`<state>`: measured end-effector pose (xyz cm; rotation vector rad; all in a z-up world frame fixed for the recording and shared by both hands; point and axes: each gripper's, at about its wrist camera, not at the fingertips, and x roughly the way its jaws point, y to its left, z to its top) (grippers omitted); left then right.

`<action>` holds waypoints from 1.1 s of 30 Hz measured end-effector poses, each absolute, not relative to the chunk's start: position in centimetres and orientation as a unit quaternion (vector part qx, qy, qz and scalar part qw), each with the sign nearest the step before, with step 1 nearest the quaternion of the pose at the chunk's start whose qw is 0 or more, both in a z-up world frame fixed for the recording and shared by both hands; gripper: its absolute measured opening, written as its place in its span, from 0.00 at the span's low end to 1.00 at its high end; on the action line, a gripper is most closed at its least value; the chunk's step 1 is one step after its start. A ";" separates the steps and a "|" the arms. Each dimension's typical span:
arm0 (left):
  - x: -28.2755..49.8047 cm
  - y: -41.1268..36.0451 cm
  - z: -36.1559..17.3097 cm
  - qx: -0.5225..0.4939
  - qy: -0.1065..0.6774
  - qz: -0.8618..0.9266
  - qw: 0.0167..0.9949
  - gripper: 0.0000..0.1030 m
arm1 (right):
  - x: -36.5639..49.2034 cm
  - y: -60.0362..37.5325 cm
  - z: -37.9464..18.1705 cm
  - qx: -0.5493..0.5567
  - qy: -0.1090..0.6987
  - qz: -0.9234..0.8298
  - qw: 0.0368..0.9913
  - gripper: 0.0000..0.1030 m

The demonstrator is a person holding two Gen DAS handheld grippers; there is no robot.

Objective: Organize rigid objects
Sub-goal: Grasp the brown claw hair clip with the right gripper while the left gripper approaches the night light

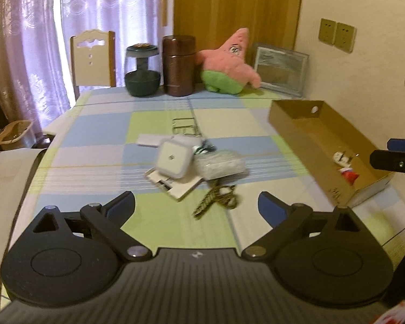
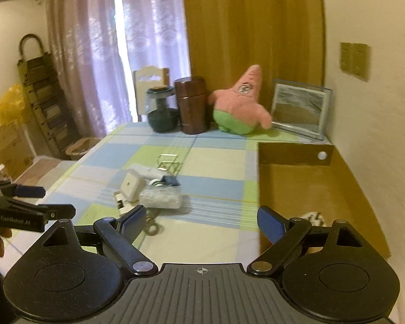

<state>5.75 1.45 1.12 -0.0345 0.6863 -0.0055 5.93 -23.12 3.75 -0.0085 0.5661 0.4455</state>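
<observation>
The table, covered by a checked cloth of blue, green and cream squares (image 1: 100,124), carries a loose heap near its middle. In the heap: a white square plastic device with rounded corners (image 1: 172,159), tilted and leaning on a flat white card packet (image 1: 175,186); just beside it a clear plastic-wrapped bundle (image 1: 219,165); behind these a thin wire frame (image 1: 185,127) and a flat white slab (image 1: 148,140); in front, toward the near edge, a patterned brown-and-cream cord (image 1: 216,202).

Along the right edge lies an open brown cardboard tray with a round hole in its far wall (image 1: 291,113). Inside, near its front end, are a small white item (image 1: 341,158) and a red-and-white item (image 1: 349,175); what they are cannot be told.

At the far edge stand a dark glass jar with a lid (image 1: 142,73), a tall brown cylindrical canister (image 1: 178,66), a pink star-shaped plush toy with green shorts (image 1: 229,64) and a grey-framed picture leaning on the wall (image 1: 280,68). A cream wooden chair (image 1: 92,56) stands behind the far left corner, before lilac curtains (image 1: 27,40).

The left gripper (image 1: 196,205) hangs over the near edge, jaws spread wide, nothing between them; the heap lies ahead, unobstructed. The right gripper (image 2: 201,217) is likewise spread wide and empty, over the tray's left wall.
</observation>
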 end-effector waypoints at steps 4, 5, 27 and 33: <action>5.6 3.2 0.5 -0.014 0.339 0.008 0.940 0.93 | 5.8 -21.3 2.8 -0.020 0.276 0.236 0.932 0.84; 5.7 3.6 0.4 -0.016 0.339 0.009 0.941 0.93 | 5.9 -20.9 2.4 -0.022 0.275 0.240 0.931 0.84; 10.9 7.4 -4.6 0.026 0.337 -0.025 0.941 0.93 | 12.2 -13.8 -5.9 -0.058 0.287 0.333 0.896 0.84; 12.8 7.3 -6.0 0.060 0.331 -0.044 0.941 0.92 | 14.2 -12.8 -8.2 -0.062 0.300 0.342 0.888 0.84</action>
